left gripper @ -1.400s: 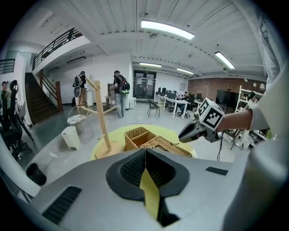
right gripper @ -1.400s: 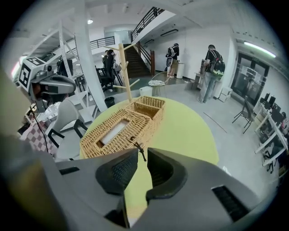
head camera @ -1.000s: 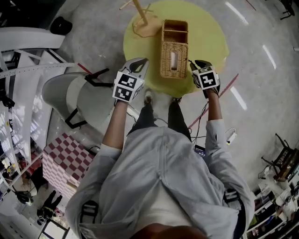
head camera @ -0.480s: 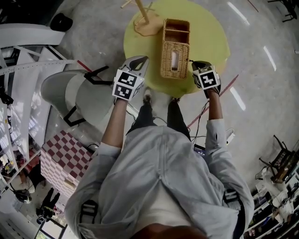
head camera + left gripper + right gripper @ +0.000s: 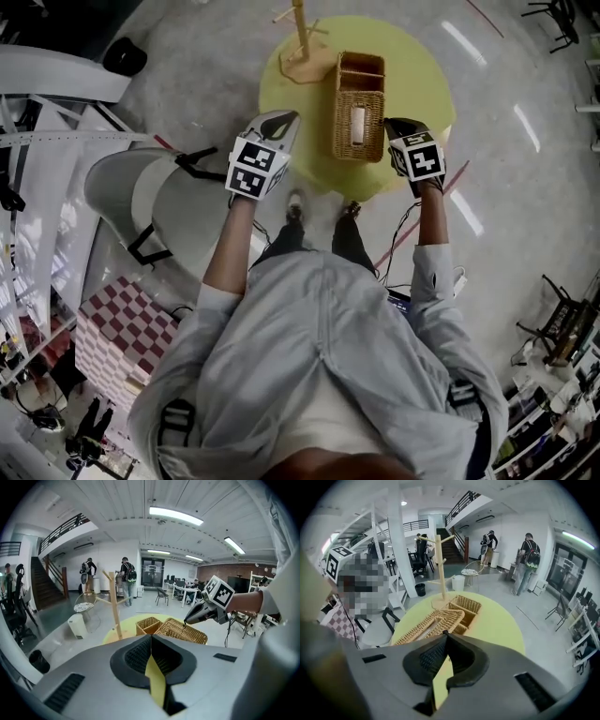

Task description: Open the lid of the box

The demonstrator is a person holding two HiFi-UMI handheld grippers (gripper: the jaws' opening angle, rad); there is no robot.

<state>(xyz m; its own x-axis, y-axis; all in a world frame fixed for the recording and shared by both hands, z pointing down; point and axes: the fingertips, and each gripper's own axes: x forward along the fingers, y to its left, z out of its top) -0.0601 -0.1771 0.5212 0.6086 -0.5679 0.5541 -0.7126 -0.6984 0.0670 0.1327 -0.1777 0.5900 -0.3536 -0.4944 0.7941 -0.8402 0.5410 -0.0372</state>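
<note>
Touching wicker box (image 5: 358,117) at 3 o'clock edge, you had right gripper (image 5: 390,124) fingers pressed together; left gripper (image 5: 281,118), 9 o'clock, fingers together, empty.

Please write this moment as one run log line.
left gripper: shut, empty | right gripper: shut, tips at lid edge | lid: down | wicker box: on yellow table

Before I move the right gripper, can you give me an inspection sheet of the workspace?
Surface: round yellow table on grey floor.
Job's things: rectangular wicker box, slotted lid appears down.
Clutter: wooden branched stand beyond the box.
Grippers: left gripper fingers shut, empty, by the table's left edge; right gripper fingers shut at the lid's edge.
Cables: black cable hanging below right gripper.
Surroundings: grey chair at left; people far off.
</note>
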